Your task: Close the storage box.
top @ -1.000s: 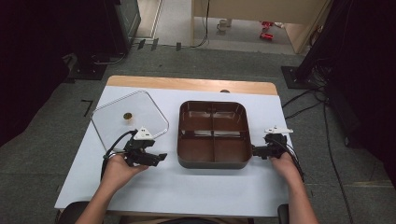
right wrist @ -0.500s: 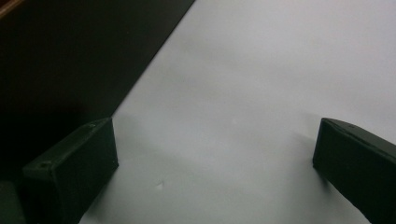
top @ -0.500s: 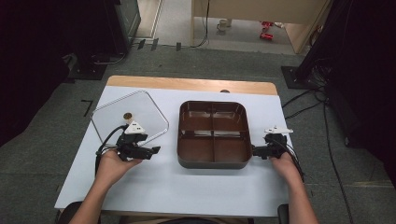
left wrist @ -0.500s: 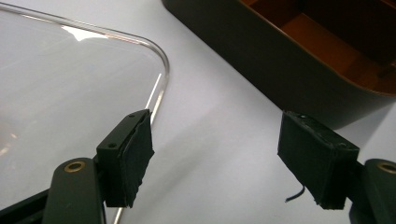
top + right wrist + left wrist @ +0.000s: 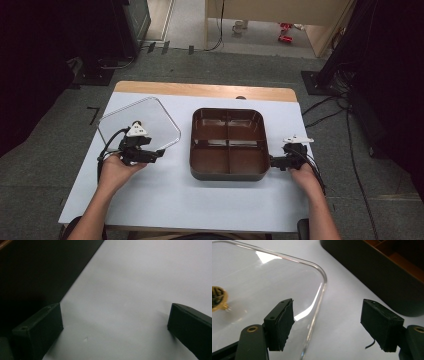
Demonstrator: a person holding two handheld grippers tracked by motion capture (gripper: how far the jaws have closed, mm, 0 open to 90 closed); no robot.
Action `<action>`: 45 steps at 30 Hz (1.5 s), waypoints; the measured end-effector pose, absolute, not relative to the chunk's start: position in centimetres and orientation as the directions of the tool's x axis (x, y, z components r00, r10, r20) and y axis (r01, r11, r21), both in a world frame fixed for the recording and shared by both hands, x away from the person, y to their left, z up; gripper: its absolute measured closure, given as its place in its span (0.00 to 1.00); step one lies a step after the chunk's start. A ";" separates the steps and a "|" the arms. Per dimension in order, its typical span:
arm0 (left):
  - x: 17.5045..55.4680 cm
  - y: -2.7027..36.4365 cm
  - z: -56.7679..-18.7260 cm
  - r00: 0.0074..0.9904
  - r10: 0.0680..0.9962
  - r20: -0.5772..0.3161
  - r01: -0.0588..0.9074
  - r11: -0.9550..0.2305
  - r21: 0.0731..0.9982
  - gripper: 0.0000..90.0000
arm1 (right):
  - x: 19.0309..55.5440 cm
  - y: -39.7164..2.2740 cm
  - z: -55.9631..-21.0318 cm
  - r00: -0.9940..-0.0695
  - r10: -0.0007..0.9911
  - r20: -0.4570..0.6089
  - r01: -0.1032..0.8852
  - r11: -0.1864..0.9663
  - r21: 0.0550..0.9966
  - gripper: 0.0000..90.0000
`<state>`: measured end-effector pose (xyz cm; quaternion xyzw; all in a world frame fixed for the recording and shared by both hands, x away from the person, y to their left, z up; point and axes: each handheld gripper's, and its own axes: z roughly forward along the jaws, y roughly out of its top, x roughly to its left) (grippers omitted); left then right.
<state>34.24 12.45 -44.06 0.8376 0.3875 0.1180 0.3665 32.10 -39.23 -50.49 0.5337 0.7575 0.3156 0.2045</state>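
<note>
Left gripper (image 5: 159,154) shifts from tray (image 5: 228,172) toward clear lid (image 5: 155,117), jaws parted, empty: lid pickup pending. Right gripper (image 5: 273,161) released beside tray.

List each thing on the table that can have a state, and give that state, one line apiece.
brown tray: uncovered, its four compartments empty.
clear lid: off the tray, lying flat on the table to the tray's left.
left gripper: open, holding nothing, one jaw over the lid's edge.
right gripper: open, holding nothing, beside the tray's right wall.
</note>
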 end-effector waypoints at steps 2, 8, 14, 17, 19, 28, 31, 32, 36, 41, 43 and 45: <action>34.7 12.9 -44.0 0.657 0.750 -0.081 0.566 -0.418 0.711 0.30 | 32.1 -39.2 -50.5 -0.346 0.938 0.027 0.679 0.231 0.696 0.00; 36.0 13.9 -44.3 0.634 0.770 -0.073 0.573 -0.403 0.714 0.30 | 32.1 -39.2 -50.5 -0.347 0.938 0.026 0.680 0.232 0.696 0.00; 37.4 15.0 -44.3 0.625 0.777 -0.080 0.574 -0.387 0.722 0.35 | 32.1 -39.2 -50.5 -0.346 0.938 0.027 0.680 0.231 0.696 0.00; 38.3 15.7 -44.3 0.608 0.790 -0.081 0.581 -0.374 0.723 0.34 | 32.1 -39.2 -50.5 -0.347 0.938 0.026 0.680 0.232 0.696 0.00; 38.8 16.1 -44.3 0.600 0.796 -0.084 0.583 -0.363 0.727 0.34 | 32.1 -39.2 -50.5 -0.346 0.938 0.027 0.680 0.231 0.696 0.00; 41.5 17.4 -45.1 0.533 0.845 -0.054 0.602 -0.333 0.725 0.38 | 32.1 -39.2 -50.5 -0.346 0.938 0.027 0.680 0.231 0.696 0.00; 42.3 18.0 -45.5 0.513 0.857 -0.053 0.603 -0.316 0.732 0.41 | 32.1 -39.2 -50.5 -0.346 0.938 0.027 0.680 0.231 0.696 0.00; 42.6 18.1 -45.7 0.507 0.860 -0.064 0.608 -0.304 0.733 0.41 | 32.1 -39.2 -50.5 -0.346 0.938 0.027 0.680 0.231 0.696 0.00; 43.5 18.7 -46.8 0.487 0.864 -0.129 0.645 -0.256 0.720 0.44 | 32.1 -39.2 -50.5 -0.346 0.938 0.027 0.680 0.230 0.696 0.00; 43.8 18.9 -47.6 0.481 0.868 -0.122 0.664 -0.270 0.697 0.46 | 32.1 -39.2 -50.5 -0.345 0.938 0.028 0.680 0.229 0.696 0.00; 43.8 18.9 -47.7 0.482 0.870 -0.105 0.658 -0.280 0.699 0.48 | 32.1 -39.2 -50.5 -0.345 0.938 0.028 0.680 0.229 0.696 0.00; 43.8 19.1 -47.8 0.478 0.871 -0.111 0.657 -0.270 0.704 0.52 | 32.1 -39.2 -50.5 -0.345 0.938 0.028 0.680 0.229 0.696 0.00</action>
